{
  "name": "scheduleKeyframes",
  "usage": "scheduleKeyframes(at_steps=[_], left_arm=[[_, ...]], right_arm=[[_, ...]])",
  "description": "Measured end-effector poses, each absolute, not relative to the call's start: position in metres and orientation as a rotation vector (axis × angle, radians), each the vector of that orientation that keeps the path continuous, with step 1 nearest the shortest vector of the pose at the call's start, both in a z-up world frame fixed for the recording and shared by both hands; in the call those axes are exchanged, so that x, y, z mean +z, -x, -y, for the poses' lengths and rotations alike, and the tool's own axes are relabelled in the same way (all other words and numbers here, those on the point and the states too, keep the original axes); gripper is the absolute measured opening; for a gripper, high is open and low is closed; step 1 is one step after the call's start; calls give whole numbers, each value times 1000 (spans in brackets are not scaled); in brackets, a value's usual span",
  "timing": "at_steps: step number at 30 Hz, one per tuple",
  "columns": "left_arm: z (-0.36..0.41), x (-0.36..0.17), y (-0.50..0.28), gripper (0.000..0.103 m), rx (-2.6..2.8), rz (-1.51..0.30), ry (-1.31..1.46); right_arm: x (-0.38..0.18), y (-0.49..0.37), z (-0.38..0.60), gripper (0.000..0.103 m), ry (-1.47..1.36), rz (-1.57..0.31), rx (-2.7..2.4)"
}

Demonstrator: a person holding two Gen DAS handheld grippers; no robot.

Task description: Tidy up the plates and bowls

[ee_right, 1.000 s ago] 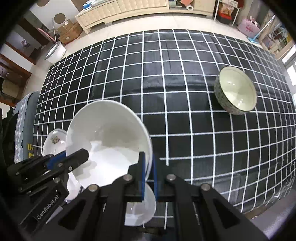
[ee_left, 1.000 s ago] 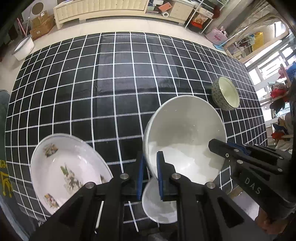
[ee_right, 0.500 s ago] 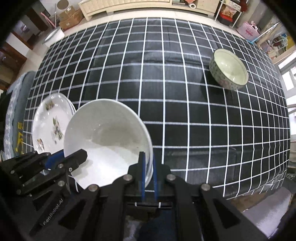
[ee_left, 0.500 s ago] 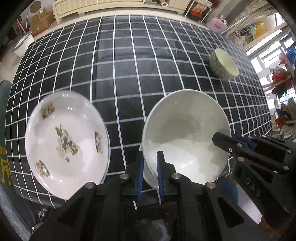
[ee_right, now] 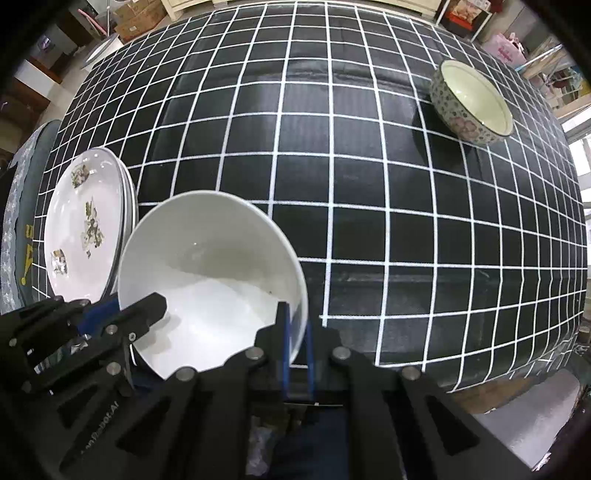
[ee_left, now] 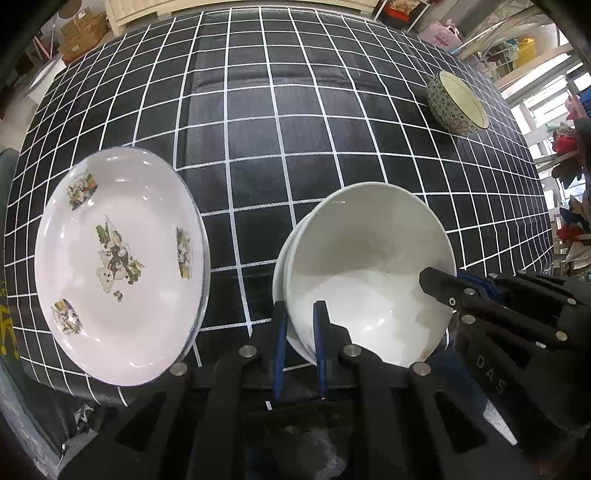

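A large white bowl (ee_left: 369, 266) (ee_right: 207, 258) hangs tilted between both grippers, close over the black checked tablecloth (ee_left: 295, 129). My left gripper (ee_left: 300, 306) is shut on its left rim. My right gripper (ee_right: 295, 317) is shut on the opposite rim, and its tip (ee_left: 439, 280) shows inside the bowl in the left wrist view. A second white rim (ee_left: 281, 258) peeks out just under the bowl's left side; I cannot tell whether they touch. A flowered white plate (ee_left: 118, 258) (ee_right: 85, 221), the top of a small stack, lies to the left.
A small patterned bowl (ee_left: 458, 103) (ee_right: 472, 103) stands alone at the far right of the table. The table's near edge runs just below the grippers. Cardboard boxes (ee_left: 81, 33) and a cream cabinet lie on the floor beyond the far edge.
Both grippers have sunk toward the table with the white bowl in them. The flowered plate now looks larger and closer. The small white dish seen under the bowl is now nearly covered.
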State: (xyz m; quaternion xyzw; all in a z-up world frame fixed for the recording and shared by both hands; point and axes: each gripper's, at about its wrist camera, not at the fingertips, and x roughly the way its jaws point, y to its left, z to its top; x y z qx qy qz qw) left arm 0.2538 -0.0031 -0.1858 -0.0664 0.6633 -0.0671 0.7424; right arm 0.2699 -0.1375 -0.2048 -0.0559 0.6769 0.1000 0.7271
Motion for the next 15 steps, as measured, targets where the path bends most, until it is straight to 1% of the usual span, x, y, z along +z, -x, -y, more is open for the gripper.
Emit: scheduleKeyframes(at_steps=[9, 15], left_arm=[[8, -185, -255, 14, -136, -1458, 80], [1, -184, -255, 14, -148, -1456, 112]], right_arm=[[-213, -273, 138, 10, 101, -1505, 230], [-211, -275, 146, 10, 64, -1498, 245]])
